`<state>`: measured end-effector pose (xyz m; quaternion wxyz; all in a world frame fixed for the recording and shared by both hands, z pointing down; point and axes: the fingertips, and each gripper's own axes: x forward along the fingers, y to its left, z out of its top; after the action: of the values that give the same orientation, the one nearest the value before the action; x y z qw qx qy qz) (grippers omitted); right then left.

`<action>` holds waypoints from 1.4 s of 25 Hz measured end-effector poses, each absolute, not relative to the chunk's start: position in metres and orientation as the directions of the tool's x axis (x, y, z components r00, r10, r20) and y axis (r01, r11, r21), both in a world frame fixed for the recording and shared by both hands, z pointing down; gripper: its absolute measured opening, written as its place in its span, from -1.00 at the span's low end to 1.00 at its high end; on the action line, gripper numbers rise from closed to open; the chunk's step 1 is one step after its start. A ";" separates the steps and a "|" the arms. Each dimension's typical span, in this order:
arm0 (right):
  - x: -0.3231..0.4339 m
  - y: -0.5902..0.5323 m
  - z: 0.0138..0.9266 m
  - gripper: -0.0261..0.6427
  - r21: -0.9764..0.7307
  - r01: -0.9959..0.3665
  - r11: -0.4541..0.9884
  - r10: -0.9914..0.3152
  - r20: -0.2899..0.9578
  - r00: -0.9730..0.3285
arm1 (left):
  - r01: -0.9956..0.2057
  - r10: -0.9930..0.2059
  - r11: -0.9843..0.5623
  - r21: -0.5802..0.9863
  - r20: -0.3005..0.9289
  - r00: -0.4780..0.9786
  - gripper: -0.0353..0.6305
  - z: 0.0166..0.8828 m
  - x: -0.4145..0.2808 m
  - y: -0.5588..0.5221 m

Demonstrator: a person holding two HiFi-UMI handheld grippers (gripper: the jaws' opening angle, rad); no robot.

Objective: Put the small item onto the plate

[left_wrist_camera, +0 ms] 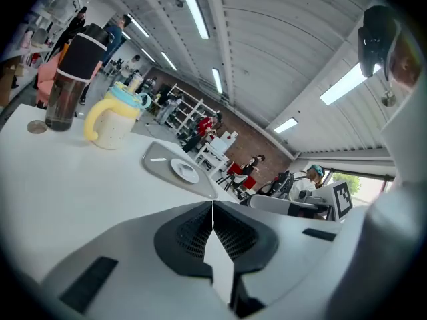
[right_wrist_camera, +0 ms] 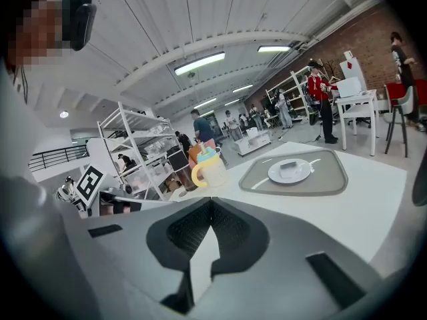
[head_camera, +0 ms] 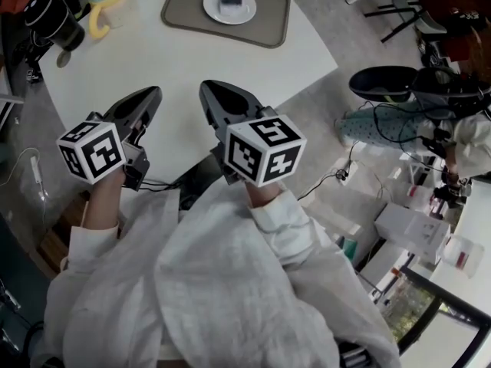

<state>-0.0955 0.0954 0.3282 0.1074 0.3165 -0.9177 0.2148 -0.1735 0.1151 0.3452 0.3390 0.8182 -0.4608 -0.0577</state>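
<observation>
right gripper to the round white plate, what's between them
Only bare white tabletop and the near edge of the grey mat under the round white plate; head view shows it.

Plate (head_camera: 212,6) glossy, prob. ceramic; table (head_camera: 184,56) matt.

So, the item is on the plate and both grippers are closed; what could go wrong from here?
The small item lies on the plate; a careless reach by the shut right gripper could knock it off. The shut left gripper, if swung left, might tip the yellow-handled cup or the dark tumbler.
</observation>
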 end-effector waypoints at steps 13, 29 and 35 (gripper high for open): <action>-0.092 0.094 0.330 -0.88 -0.360 -0.538 0.762 -0.439 0.324 -0.838 | -0.721 -0.800 -0.289 0.630 0.255 0.543 -0.86 0.353 -0.140 0.117; -0.068 0.104 0.331 -0.88 -0.402 -0.467 0.787 -0.371 0.296 -0.880 | -0.738 -0.790 -0.296 0.606 0.279 0.546 -0.86 0.353 -0.097 0.123; -0.065 0.105 0.328 -0.88 -0.378 -0.463 0.802 -0.368 0.298 -0.881 | -0.745 -0.794 -0.297 0.597 0.279 0.541 -0.86 0.351 -0.095 0.121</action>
<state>-0.0651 0.1054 0.3282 0.1054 0.2205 -0.9432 0.2249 -0.0954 0.1215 0.3511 0.3505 0.8046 -0.4780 -0.0346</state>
